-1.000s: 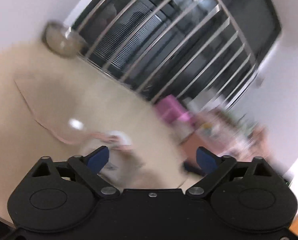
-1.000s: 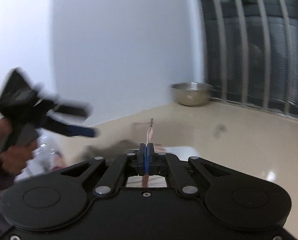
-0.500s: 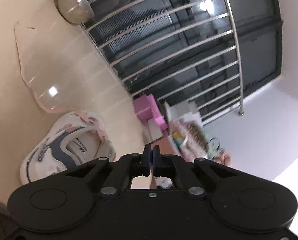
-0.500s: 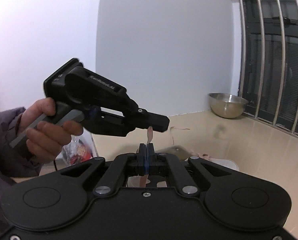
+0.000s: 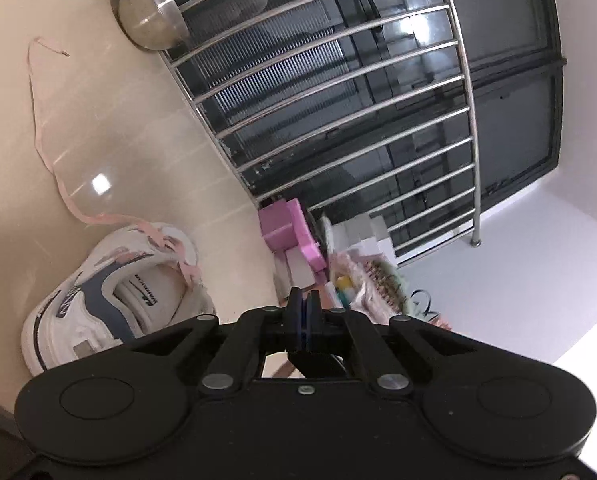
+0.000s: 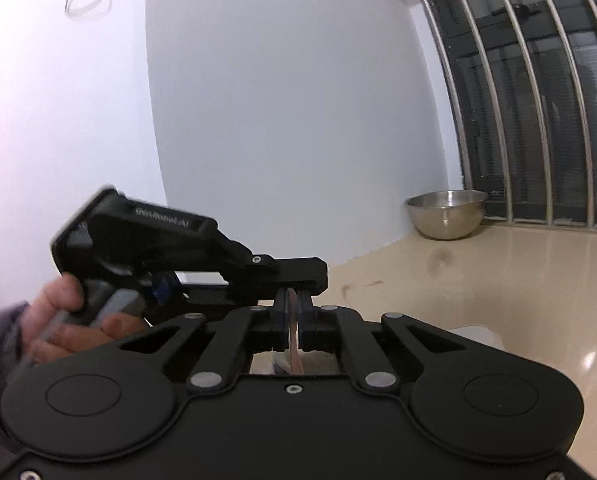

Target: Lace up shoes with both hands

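Beige glossy tabletop (image 5: 146, 128): white/navy sneaker (image 5: 110, 296) low-left of left gripper (image 5: 303, 305), clenched on same pink flat lace (image 6: 294, 322) as right gripper (image 6: 294, 312), lace running vertical btwn both.

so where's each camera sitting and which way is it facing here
Left wrist view: rides on the left gripper, rolled sideways, looking across the beige table at the shoe, the loose pink lace, the metal bowl and the barred window; only its own shut fingers show.
Right wrist view: rides on the right gripper, facing the white wall; its fingers pinch the lace, and the left gripper with the hand holding it crosses just in front.
Shared: the bowl, window, table, lace and left gripper.
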`<state>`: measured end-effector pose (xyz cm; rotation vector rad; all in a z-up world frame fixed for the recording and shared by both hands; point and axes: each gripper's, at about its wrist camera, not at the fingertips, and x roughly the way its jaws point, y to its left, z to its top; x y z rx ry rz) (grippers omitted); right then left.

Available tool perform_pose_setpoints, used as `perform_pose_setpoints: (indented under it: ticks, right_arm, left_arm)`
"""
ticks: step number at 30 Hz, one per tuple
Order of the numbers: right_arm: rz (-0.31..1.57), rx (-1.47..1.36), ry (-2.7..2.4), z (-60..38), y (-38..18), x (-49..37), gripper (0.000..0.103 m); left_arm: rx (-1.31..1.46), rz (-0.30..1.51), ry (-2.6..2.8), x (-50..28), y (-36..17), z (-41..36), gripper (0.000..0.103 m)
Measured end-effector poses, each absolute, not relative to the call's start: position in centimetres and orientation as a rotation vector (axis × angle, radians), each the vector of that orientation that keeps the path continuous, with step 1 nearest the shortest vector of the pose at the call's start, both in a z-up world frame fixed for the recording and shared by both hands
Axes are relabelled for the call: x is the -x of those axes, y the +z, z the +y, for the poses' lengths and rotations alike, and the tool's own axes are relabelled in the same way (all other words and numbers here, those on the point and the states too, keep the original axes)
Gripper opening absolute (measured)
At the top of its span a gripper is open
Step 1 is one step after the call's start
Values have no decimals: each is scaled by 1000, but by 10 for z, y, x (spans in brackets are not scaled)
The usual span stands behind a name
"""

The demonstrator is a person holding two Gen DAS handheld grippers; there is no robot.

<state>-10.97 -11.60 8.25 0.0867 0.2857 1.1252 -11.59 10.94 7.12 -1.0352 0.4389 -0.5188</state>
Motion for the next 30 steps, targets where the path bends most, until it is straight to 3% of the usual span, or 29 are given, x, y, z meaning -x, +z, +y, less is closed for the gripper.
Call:
perform_pose_setpoints:
  ticks: [2, 3, 4, 9, 12, 13, 15, 18, 23, 30]
  right_arm:
    - [285, -111, 1117, -120, 80, 108, 2]
    - [291, -110, 1097, -123, 77, 105, 2]
    - [298, -108, 1077, -126, 73, 103, 2]
    - [296, -38, 924, -132, 62, 82, 3]
    - [311, -29, 887, -122, 59, 63, 3]
    - [320, -33, 890, -116, 57, 57, 3]
    - [346, -42, 911, -104, 53, 47, 3]
    - [365, -21, 942, -88, 38, 46, 3]
    - [421, -79, 965, -82, 20, 44, 2]
    - [499, -166, 933, -80, 17, 36, 1]
  left_arm:
    - [926, 430, -450, 117, 80, 111, 20]
    - [838, 430, -402, 118, 85, 112, 42]
    - [727, 428, -347, 117, 91, 111, 53]
    - [179, 571, -236, 88, 98, 75, 53]
    - [95, 622, -275, 69, 95, 68, 48]
    - [77, 637, -291, 62, 94, 67, 35]
    - [63, 659, -311, 53, 90, 67, 17]
    - [150, 626, -323, 54, 86, 80, 10]
    - [694, 624, -340, 48, 53, 136, 10]
    - [904, 615, -355, 46, 34, 153, 10]
